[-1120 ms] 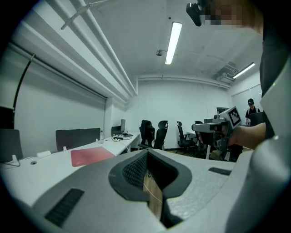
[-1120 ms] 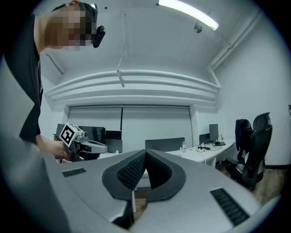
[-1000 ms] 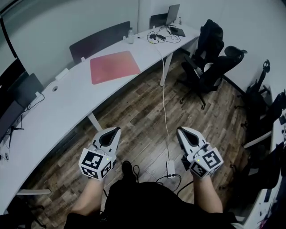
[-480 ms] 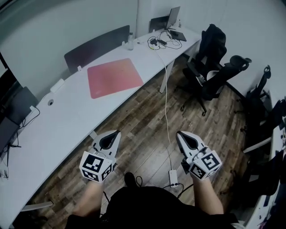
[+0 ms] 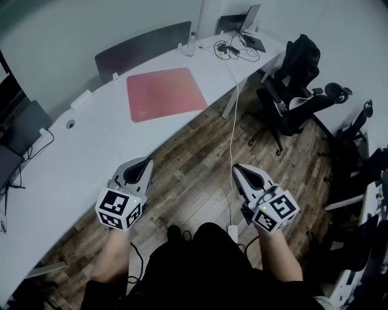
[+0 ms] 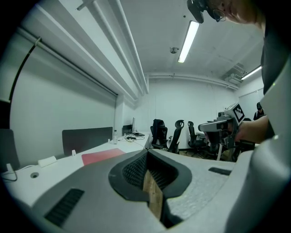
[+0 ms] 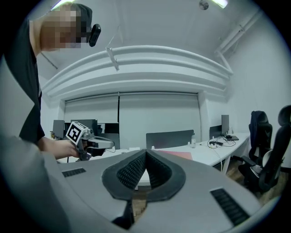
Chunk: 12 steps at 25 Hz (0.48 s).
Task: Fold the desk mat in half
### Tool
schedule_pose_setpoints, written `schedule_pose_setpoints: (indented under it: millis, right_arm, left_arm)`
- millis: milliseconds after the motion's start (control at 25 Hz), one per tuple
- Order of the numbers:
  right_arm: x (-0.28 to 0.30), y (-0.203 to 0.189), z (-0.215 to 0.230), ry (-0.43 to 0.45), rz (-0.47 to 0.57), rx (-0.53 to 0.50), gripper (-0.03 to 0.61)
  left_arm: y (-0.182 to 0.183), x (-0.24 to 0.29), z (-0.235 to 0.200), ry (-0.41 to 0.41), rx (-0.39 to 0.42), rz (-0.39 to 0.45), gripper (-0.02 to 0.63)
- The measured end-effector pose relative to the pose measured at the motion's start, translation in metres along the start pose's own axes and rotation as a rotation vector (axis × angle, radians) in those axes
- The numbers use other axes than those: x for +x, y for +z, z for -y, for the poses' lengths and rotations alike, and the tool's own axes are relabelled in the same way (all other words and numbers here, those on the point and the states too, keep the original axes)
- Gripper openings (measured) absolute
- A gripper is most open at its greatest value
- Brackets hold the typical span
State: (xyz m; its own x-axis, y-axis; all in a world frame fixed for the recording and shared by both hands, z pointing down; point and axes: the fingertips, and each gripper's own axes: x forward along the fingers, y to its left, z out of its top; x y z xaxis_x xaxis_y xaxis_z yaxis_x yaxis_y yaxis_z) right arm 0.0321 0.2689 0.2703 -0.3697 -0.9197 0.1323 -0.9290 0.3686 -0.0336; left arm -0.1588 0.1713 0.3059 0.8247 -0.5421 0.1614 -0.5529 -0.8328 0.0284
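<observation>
- Office rm w/ wood floor (image 5: 188, 175); long white curved bench (image 5: 79, 145) runs along the wall.
- Desk mat (image 5: 165, 94), red, lies flat & unfolded on the bench towards its right end, close to the front edge.
- Laptop (image 5: 251, 15) sits at bench's far right end; white cable (image 5: 233, 121) drops from there to the floor.
- Black office chairs (image 5: 297, 91) stand to the right of the bench.
- Left tongs (image 5: 145, 163): jaws together, nothing btwn them, held by bench's front edge, well apart from the mat.
- Right tongs (image 5: 237, 169): jaws together too, empty, over the floor nr the cable.
</observation>
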Motion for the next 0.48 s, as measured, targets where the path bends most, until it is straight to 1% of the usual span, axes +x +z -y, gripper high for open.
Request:
schedule_pose_setpoints:
  millis: [200, 360, 480]
  right_arm:
    - [0.021, 0.001, 0.005, 0.01, -0.007, -0.011, 0.0]
    - [0.043, 0.002, 0.008, 0.05, -0.001, -0.007, 0.002]
    - [0.063, 0.0, 0.021, 0.08, -0.001, -0.002, 0.002]
  left_arm:
    - [0.005, -0.004, -0.018, 0.035, -0.003, 0.009, 0.003]
    - [-0.004, 0.004, -0.024, 0.046, -0.01, -0.01, 0.003]
    - [-0.01, 0.018, -0.033, 0.066, -0.011, -0.034, 0.003]
